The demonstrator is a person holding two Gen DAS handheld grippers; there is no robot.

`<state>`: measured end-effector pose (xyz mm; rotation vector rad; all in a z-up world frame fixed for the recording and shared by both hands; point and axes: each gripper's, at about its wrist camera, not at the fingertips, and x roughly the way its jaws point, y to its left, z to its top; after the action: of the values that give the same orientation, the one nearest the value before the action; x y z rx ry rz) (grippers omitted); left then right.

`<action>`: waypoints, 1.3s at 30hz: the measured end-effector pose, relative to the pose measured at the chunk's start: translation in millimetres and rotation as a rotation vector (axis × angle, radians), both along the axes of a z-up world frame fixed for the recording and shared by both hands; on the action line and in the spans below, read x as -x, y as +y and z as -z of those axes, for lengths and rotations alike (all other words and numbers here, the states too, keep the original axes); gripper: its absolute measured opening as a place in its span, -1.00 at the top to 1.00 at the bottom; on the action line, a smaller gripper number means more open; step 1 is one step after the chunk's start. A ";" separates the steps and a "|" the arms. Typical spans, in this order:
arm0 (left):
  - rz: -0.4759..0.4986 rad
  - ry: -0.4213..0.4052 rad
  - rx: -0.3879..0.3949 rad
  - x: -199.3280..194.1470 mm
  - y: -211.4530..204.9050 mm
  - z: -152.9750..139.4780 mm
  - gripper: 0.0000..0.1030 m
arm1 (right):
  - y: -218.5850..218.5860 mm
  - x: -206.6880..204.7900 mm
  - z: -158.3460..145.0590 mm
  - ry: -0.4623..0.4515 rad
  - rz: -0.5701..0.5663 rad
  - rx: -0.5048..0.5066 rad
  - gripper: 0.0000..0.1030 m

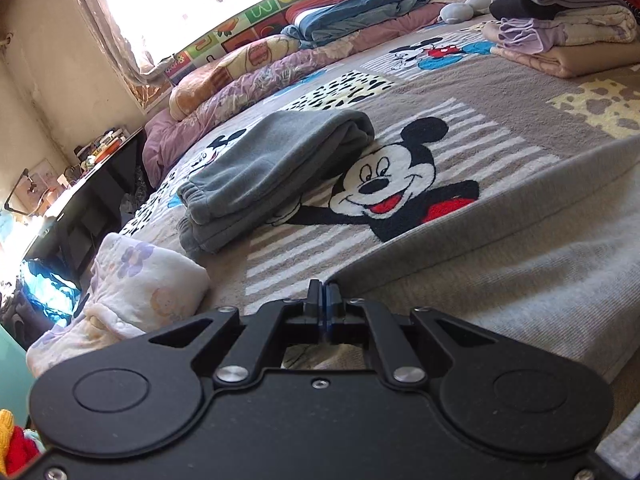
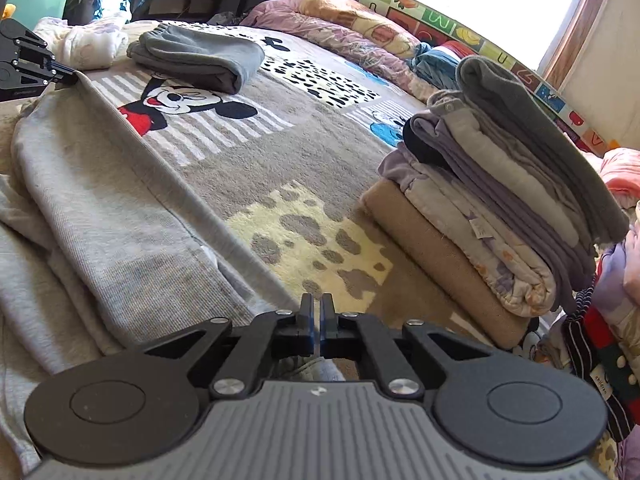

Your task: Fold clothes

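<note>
A light grey ribbed garment (image 2: 104, 208) lies spread on the Mickey Mouse bedspread (image 2: 320, 160), with a folded-over band along its far edge. My left gripper (image 1: 323, 292) is shut on one end of that edge; the garment (image 1: 500, 256) stretches to its right. It also shows in the right wrist view (image 2: 64, 76), pinching the garment's far corner. My right gripper (image 2: 318, 308) is shut on the other end of the same edge. The edge runs taut between the two grippers.
A folded dark grey fleece garment (image 1: 272, 168) lies on the bedspread beyond the left gripper. A tall pile of folded clothes (image 2: 500, 208) stands at the right. A white flowered bundle (image 1: 132, 284) sits at the left bed edge. Rolled quilts (image 1: 248, 80) line the far side.
</note>
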<state>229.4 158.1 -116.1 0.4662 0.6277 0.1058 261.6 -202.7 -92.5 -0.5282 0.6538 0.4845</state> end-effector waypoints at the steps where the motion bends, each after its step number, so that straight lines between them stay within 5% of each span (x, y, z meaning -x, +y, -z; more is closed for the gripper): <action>1: -0.009 0.008 0.006 -5.0 1.7 2.3 0.99 | 0.0 -6.3 3.6 0.009 0.010 -0.002 0.97; 6: -0.044 0.095 -0.006 -25.5 2.4 20.0 0.86 | -5.8 -32.1 21.5 0.076 0.093 -0.048 0.97; 9: -0.057 0.083 -0.006 -19.5 1.4 14.6 0.78 | -24.7 -36.7 21.0 0.134 0.206 -0.224 0.95; 11: -0.075 0.060 0.026 -10.1 4.3 5.1 0.41 | -45.4 -32.3 19.7 0.165 0.302 -0.368 0.76; 13: -0.121 0.014 0.044 7.5 8.5 -6.7 -0.33 | -69.2 -19.1 18.4 0.200 0.386 -0.554 0.60; 15: -0.139 -0.026 0.078 29.4 15.7 -18.5 -0.34 | -92.4 1.4 18.6 0.228 0.455 -0.740 0.22; 23: -0.275 -0.068 0.338 131.1 45.3 -37.8 -0.34 | -124.8 101.2 33.6 0.328 0.547 -1.116 -0.06; 26: -0.355 -0.088 0.497 168.8 59.7 -38.9 -0.34 | -122.6 130.3 46.6 0.384 0.559 -1.196 -0.27; 33: -0.550 -0.077 0.990 226.0 102.8 -18.2 -0.35 | -104.1 161.0 74.5 0.470 0.578 -1.343 -0.28; 39: -0.536 -0.097 1.093 237.9 105.6 -4.3 -0.34 | -82.9 155.9 82.7 0.465 0.576 -1.356 -0.29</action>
<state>-8.5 263.7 -111.9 -0.7667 0.6103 0.2670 105.6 -285.6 -175.1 1.0589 0.7214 0.3934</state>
